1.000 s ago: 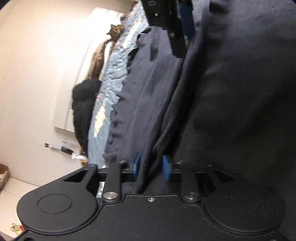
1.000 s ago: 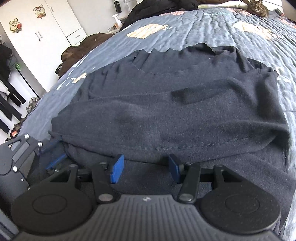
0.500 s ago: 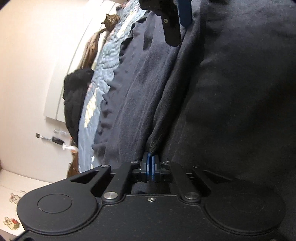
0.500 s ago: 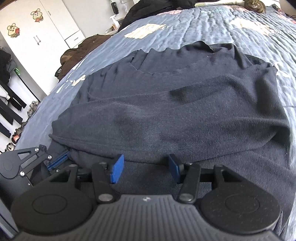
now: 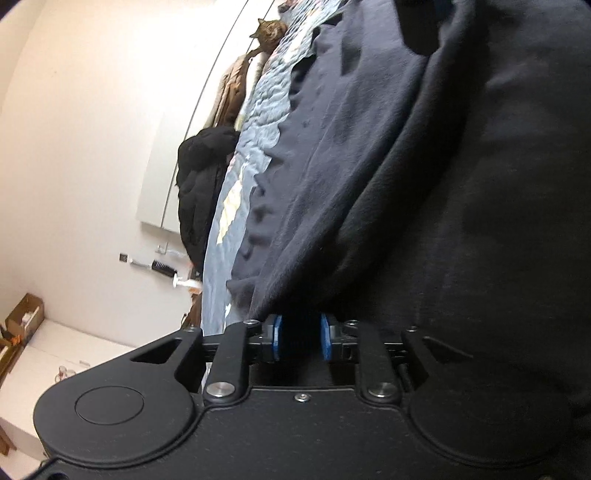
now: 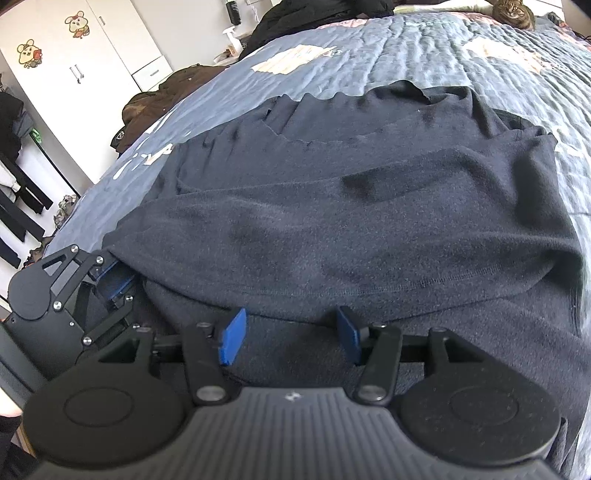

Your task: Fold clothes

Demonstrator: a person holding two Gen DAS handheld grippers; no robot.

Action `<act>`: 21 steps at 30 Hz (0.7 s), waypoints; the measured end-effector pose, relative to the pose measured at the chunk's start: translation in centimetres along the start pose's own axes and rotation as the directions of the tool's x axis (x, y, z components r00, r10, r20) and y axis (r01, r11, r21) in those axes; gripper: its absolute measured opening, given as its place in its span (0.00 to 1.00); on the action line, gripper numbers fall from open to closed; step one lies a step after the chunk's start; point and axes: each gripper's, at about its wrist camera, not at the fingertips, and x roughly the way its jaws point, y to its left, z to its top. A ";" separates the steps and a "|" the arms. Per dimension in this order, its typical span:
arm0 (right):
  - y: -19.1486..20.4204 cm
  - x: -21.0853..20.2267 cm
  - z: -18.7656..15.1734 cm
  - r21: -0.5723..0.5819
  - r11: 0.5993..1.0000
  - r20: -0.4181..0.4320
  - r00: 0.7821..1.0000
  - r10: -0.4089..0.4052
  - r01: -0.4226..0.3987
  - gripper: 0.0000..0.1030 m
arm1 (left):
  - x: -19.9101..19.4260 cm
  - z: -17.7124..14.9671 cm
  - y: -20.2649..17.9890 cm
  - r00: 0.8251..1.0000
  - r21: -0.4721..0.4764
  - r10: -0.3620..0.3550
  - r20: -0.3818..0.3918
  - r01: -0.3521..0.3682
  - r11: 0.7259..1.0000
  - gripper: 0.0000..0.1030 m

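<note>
A dark navy sweater [image 6: 332, 221] lies folded over on the blue quilted bed [image 6: 424, 55], its folded hem running across just ahead of my right gripper [image 6: 290, 334]. That gripper is open, its blue pads apart over the lower layer of cloth. At the sweater's left edge sits my left gripper [image 6: 114, 280], turned on its side. In the left wrist view the left gripper [image 5: 300, 338] has its jaws opening; a fold of the sweater [image 5: 369, 166] lies between the blue pads, which stand apart.
A tabby cat [image 6: 513, 13] lies at the far end of the bed. A black jacket [image 5: 199, 184] and a brown garment [image 6: 162, 99] are heaped at the bed's far left side. A white wardrobe [image 6: 74, 55] stands to the left.
The left gripper's pads closed tight on the sweater's edge half a second ago and now stand apart again. The right gripper has kept still.
</note>
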 end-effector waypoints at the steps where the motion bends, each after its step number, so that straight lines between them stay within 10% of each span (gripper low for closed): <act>1: -0.1 0.0 0.0 0.002 1.000 0.000 1.000 0.001 -0.001 0.52 | -0.1 0.0 0.3 1.000 -0.009 -0.024 -0.005 0.024 1.000 0.13; 21: -0.7 0.0 0.3 0.020 0.999 -0.009 1.000 0.025 -0.025 0.53 | -2.4 -2.2 3.9 0.969 0.025 -0.215 -0.119 0.220 0.975 0.04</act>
